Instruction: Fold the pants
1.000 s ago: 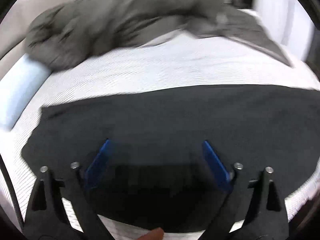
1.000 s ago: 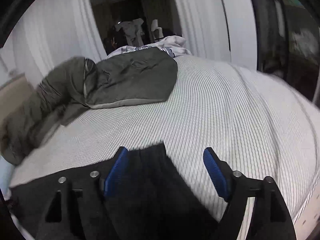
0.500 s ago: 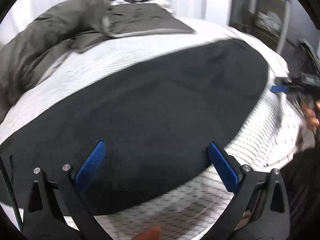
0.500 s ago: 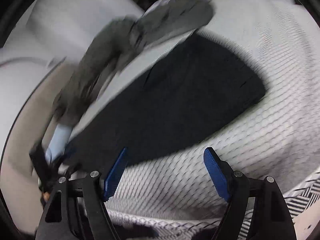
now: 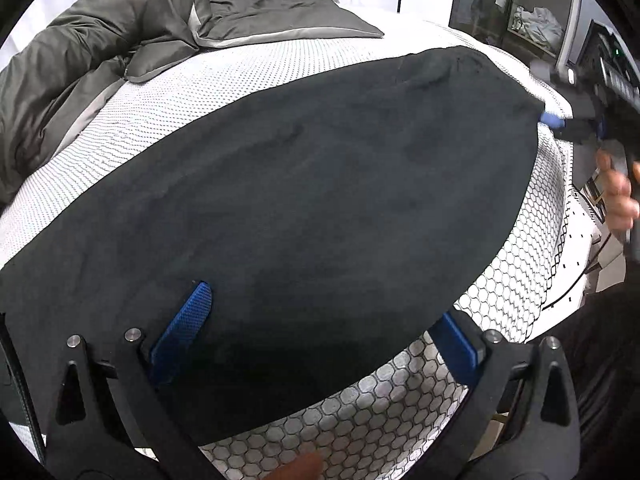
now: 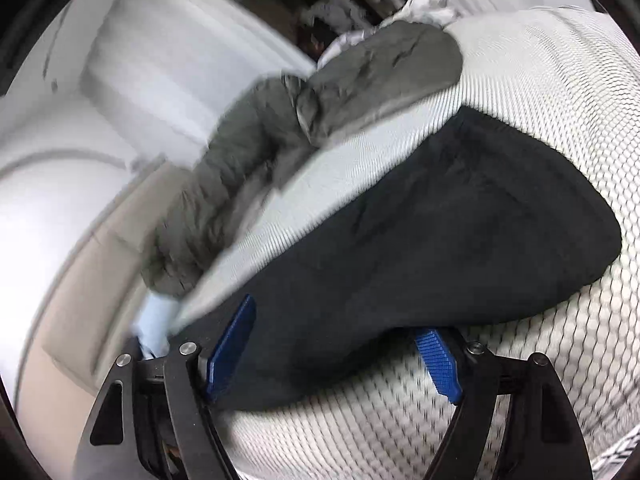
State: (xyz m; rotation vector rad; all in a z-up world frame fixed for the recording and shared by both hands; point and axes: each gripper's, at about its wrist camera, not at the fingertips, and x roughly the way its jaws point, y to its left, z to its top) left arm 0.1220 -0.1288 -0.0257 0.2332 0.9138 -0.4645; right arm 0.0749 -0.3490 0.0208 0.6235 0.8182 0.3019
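**Bed, black pants flat, both claws spread at the near hem**

Bedroom scene: white mesh-pattern mattress cover (image 5: pixel 280 68) fills most of both views. Grey duvet (image 5: pixel 92 64) is bunched along the far-left side of the bed, with a flat grey pillow (image 5: pixel 280 16) beside it at the far end. Pale blue bolster (image 6: pixel 154 322) pokes out at the duvet's near end in the right wrist view. Open shelving (image 5: pixel 536 12) with pale bundles of cloth stands past the far-right corner; what the bundles are I can't tell. White curtains (image 6: pixel 168 64) behind, blurred.

Nothing lies on top of the pants. Duvet and pillow sit well apart from them, with a bare strip of mattress cover between.

Pants (image 5: pixel 300 200) lie flat as one long dark panel, running diagonally from near-left to far-right across the bed.

Left gripper (image 5: pixel 320 334): jaws spread wide, nothing pinched. It straddles the near edge of the pants; the left pad is over the cloth, the right pad is at the hem line over bare mattress cover.

Right gripper (image 6: pixel 340 354): jaws also spread wide, empty. Near corner of the pants sits between the pads. In the left wrist view it shows at the far-right end of the pants (image 5: pixel 560 124), with the person's hand (image 5: pixel 618 196) behind it. Whether it touches the cloth I can't tell.
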